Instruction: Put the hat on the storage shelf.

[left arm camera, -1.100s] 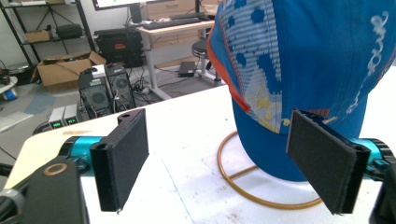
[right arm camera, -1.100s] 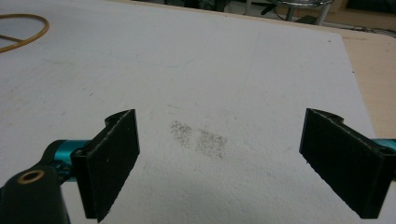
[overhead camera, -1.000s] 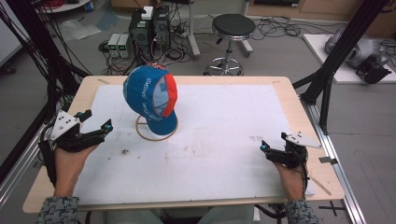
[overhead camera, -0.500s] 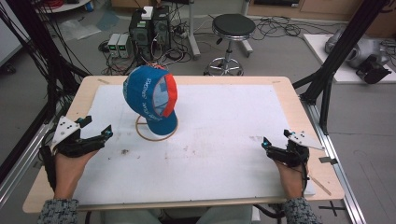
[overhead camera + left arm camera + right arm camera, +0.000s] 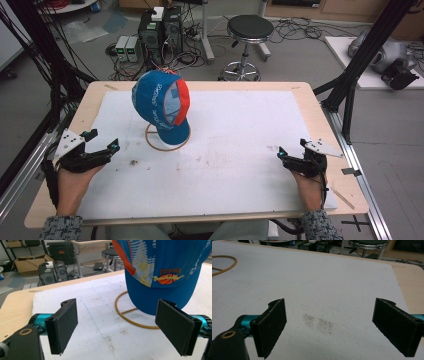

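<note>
White mat (image 5: 240,165), centre frame: cap (image 5: 161,107) on ring stand (image 5: 167,145); left gripper (image 5: 102,150) and right gripper (image 5: 290,152), jaws wide (both empty), should approach the crown squarely.

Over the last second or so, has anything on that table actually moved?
Barely. The left tool drew back a little toward the person and the table's near-left edge, away from the blue cap on its wire stand. The right tool hardly shifted. Both tools stayed open and empty; the cap stayed put.
</note>
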